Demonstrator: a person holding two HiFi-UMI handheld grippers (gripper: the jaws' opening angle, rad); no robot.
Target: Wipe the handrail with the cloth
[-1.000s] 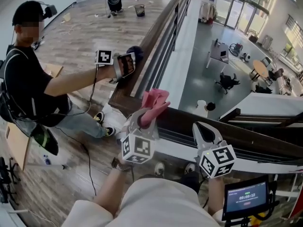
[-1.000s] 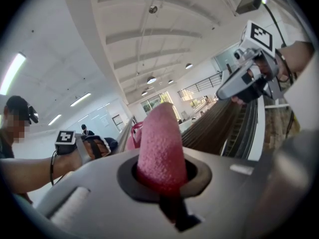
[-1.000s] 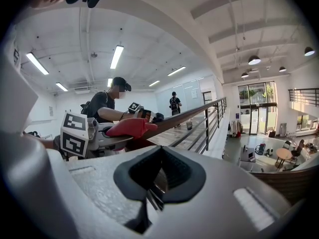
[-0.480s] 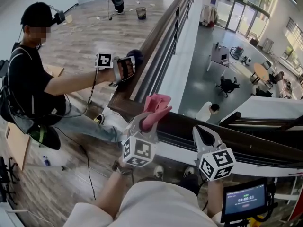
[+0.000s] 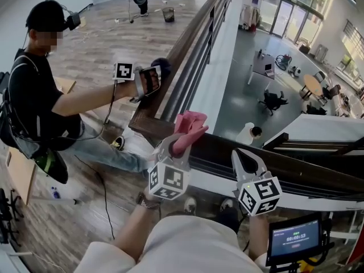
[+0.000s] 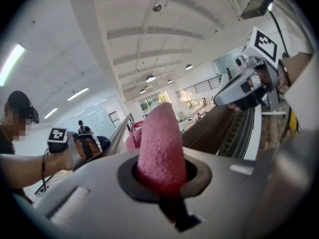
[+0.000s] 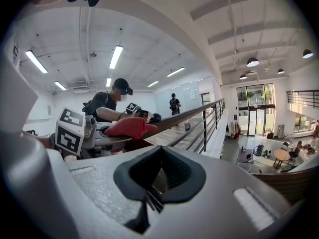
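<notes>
A pink cloth sticks out of my left gripper, which is shut on it and holds it at the dark wooden handrail, just right of the rail's corner. In the left gripper view the cloth fills the gap between the jaws. My right gripper hovers over the same rail farther right, shut and holding nothing. Its own view shows the closed jaws, with the cloth off to the left and the handrail running away behind it.
A person stands at the left and holds another gripper with a dark cloth on the rail's far stretch. Beyond the rail is a drop to a lower floor with tables. A timer screen sits at the lower right.
My left gripper and the pink cloth have drifted slightly right along the rail. The right gripper has hardly moved.
</notes>
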